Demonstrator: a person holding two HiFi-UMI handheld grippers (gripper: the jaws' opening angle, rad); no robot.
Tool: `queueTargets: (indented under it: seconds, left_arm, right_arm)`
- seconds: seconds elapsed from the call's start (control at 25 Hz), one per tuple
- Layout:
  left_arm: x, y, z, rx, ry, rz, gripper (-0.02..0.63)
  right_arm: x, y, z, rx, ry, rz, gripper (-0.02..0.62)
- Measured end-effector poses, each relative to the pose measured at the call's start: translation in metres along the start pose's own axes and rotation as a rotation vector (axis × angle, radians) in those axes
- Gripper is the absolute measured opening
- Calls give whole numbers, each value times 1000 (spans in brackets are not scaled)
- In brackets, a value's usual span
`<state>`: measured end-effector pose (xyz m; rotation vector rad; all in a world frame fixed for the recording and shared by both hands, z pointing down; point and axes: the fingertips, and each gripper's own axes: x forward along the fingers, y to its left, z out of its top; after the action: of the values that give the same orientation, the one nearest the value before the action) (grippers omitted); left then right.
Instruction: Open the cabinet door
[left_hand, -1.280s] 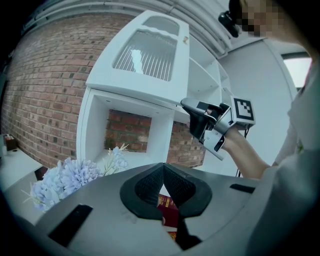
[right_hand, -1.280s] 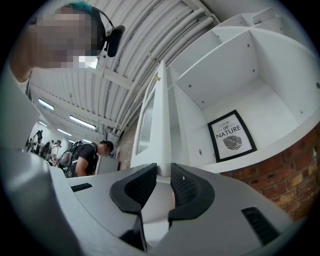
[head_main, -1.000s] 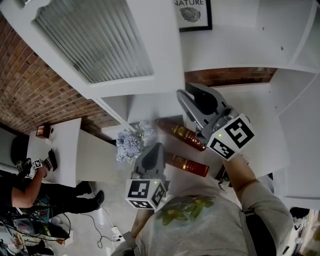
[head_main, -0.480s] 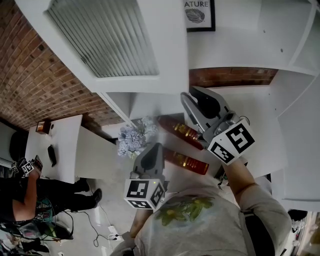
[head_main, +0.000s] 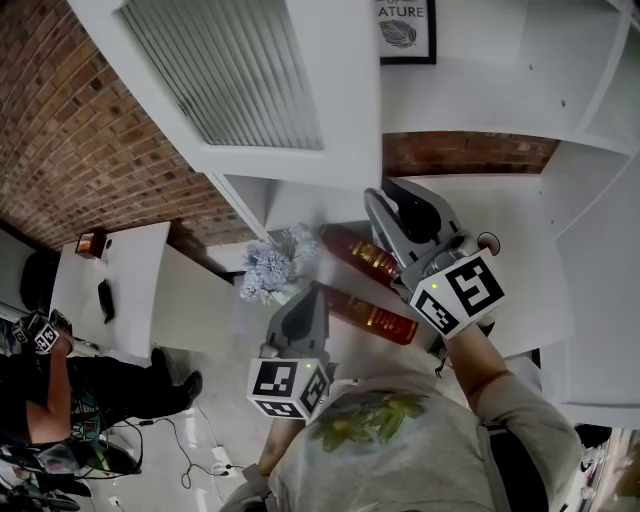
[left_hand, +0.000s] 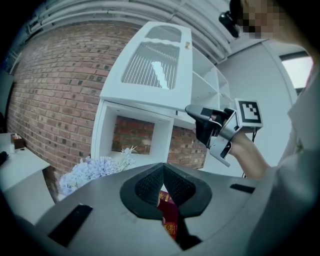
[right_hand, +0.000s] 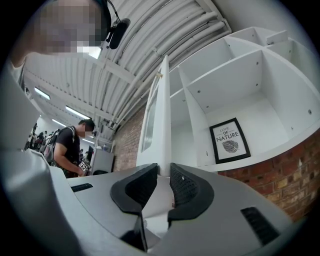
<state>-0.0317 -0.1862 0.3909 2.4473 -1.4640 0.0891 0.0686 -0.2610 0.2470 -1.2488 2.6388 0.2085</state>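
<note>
Cabinet opened: the white cabinet door (head_main: 240, 85), a painted frame round a ribbed glass panel, is seen swung well out from the white shelf unit (head_main: 480, 90). It fills the head view from ten to twelve o'clock. Its free edge is clamped between the pads of the right gripper (head_main: 388, 192), just right of centre. In the right gripper view the door (right_hand: 163, 110) is caught edge-on, rising toward twelve o'clock from the jaws (right_hand: 163, 172), which have just been drawn a little closer upon it.

The left gripper (head_main: 311, 292) is held at six o'clock of the door, apart from it. Its jaws (left_hand: 163, 167) are brought together on nothing.

Two dark red bottles with gold labels, one (head_main: 365, 262) above the other (head_main: 375, 320), are pictured between the grippers. A bunch of pale blue flowers (head_main: 272, 268) is set at their nine o'clock. A black-framed leaf print (head_main: 405, 30) is propped in a compartment at twelve o'clock. A red brick wall (head_main: 80, 150) is shown at ten o'clock, and a bystander in a black shirt (head_main: 40, 390) at eight.
</note>
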Motion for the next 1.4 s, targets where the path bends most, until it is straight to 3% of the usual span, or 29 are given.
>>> queueTargets:
  seconds: [0.32, 1.4]
  left_arm:
    - [-10, 2, 5, 12, -14, 21, 11]
    - [-36, 4, -6, -21, 11, 29, 11]
  right_arm:
    - [-5, 14, 4, -16, 10, -47, 88]
    - [-23, 56, 11, -47, 39, -65, 81]
